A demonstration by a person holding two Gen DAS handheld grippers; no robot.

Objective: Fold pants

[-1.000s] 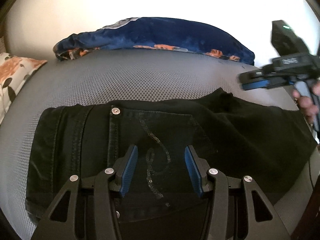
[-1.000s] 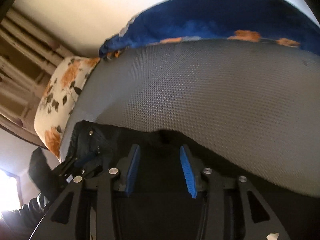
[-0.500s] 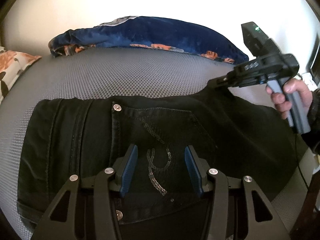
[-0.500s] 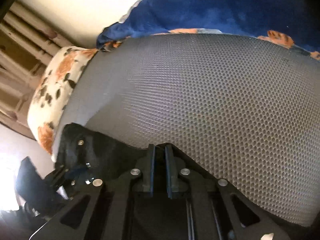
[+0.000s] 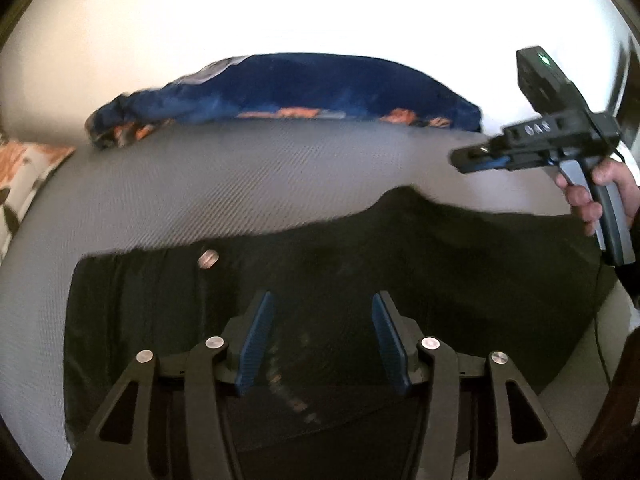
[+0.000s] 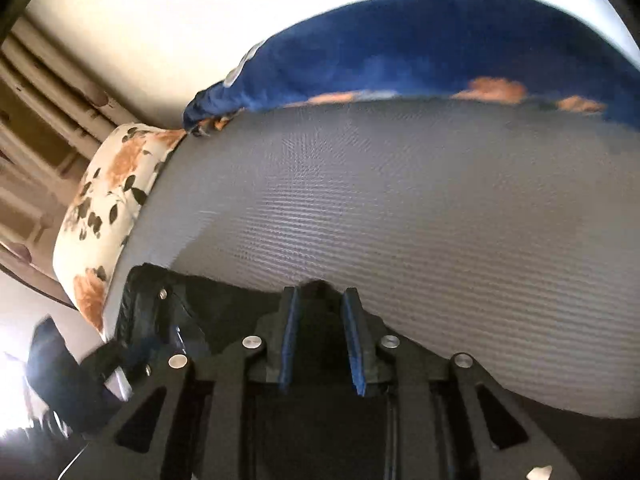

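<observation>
Pants (image 5: 420,280), black denim, lie flat along the near edge of the grey mesh mattress (image 5: 240,184); a blue blanket (image 5: 300,88) is bunched at the far side, a floral pillow (image 6: 108,200) far left. Left gripper (image 5: 318,340) hovers over the back pocket, jaws wide, holding nothing. Right gripper (image 6: 322,344) floats above the raised far edge, jaws part-open, empty. Heavy, floppy cloth, I'd say: pinch a hem or edge.
</observation>
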